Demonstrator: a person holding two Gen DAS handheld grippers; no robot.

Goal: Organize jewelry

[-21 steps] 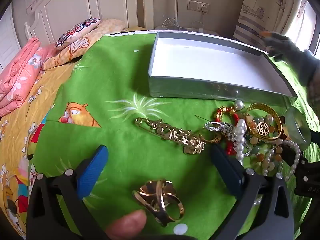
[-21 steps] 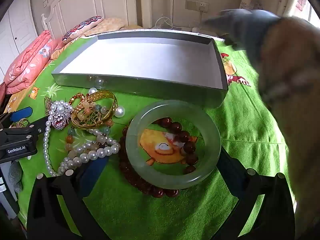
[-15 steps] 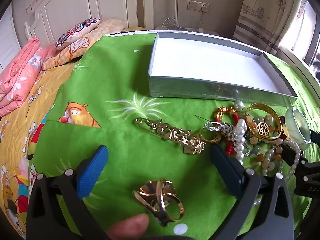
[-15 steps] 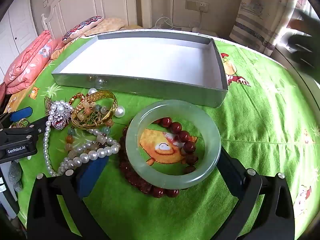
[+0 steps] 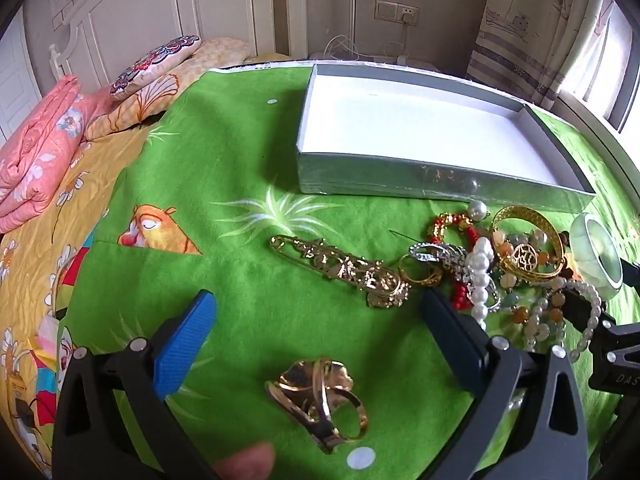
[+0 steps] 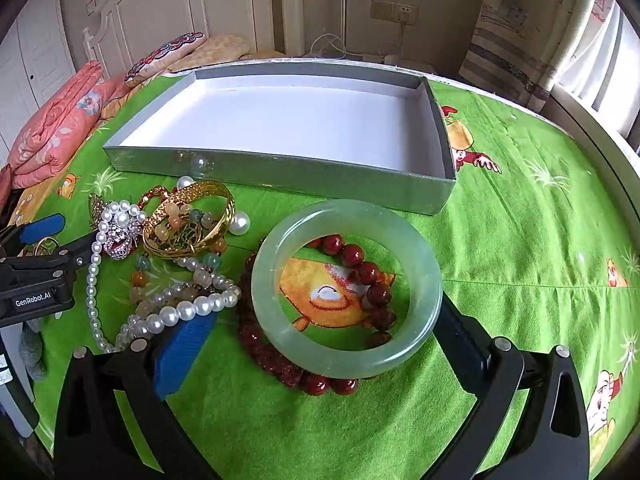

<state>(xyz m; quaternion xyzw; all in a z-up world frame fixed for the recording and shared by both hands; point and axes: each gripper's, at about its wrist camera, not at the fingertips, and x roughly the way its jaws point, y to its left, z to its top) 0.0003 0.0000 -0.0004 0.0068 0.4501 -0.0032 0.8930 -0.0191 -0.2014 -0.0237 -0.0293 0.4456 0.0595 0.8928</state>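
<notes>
A gold ring cluster [image 5: 316, 396] lies on the green sheet between the wide-apart fingers of my left gripper [image 5: 318, 320], untouched. Beyond it lies a long gold brooch [image 5: 344, 270]. A pale jade bangle [image 6: 340, 360] rests on a dark red bead bracelet [image 6: 360, 256], and my right gripper [image 6: 324, 314] stands open around both without touching. To their left is a heap: pearl strand [image 6: 188, 312], gold bangle [image 6: 188, 220], rhinestone brooch [image 6: 120, 232]. The grey box [image 6: 280, 168], white inside, holds nothing.
Folded pink quilts [image 5: 36, 152] and patterned pillows [image 5: 160, 60] lie at the far left of the bed. A fingertip [image 5: 248, 464] shows at the left view's bottom edge. The left gripper [image 6: 68, 236] reaches in beside the heap. Green sheet [image 6: 540, 260] spreads right of the bangle.
A person's gloved hand and sleeve that crossed the upper right of both views have gone out of view. Both grippers and the jewelry have stayed where they were.
</notes>
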